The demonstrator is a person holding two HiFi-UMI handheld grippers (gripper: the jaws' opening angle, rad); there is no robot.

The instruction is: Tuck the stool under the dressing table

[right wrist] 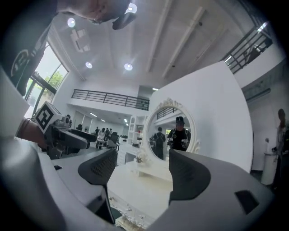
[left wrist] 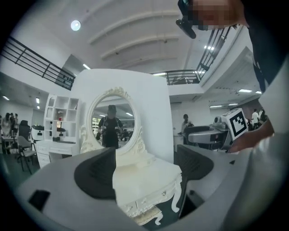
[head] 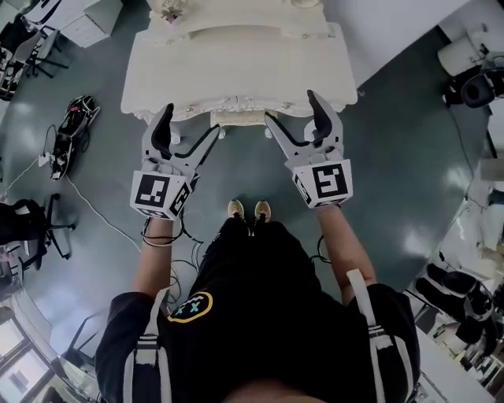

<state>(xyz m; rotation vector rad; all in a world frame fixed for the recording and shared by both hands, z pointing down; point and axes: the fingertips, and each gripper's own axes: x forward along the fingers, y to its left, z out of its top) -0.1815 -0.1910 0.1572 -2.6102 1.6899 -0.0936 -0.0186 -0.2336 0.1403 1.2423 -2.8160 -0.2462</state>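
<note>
The white dressing table stands ahead of me, its oval mirror upright at the back. The stool's cream seat shows only as a strip under the table's front edge; its legs are hidden. My left gripper and right gripper are held level side by side in front of the table, apart from it. Both are open with nothing between the jaws. In the left gripper view, the table shows between the dark pads. The right gripper view frames the tabletop and mirror.
My feet stand on the grey floor just short of the table. A black device with cables lies on the floor at left, near a black office chair. White shelving stands at the far left, and more equipment at the right.
</note>
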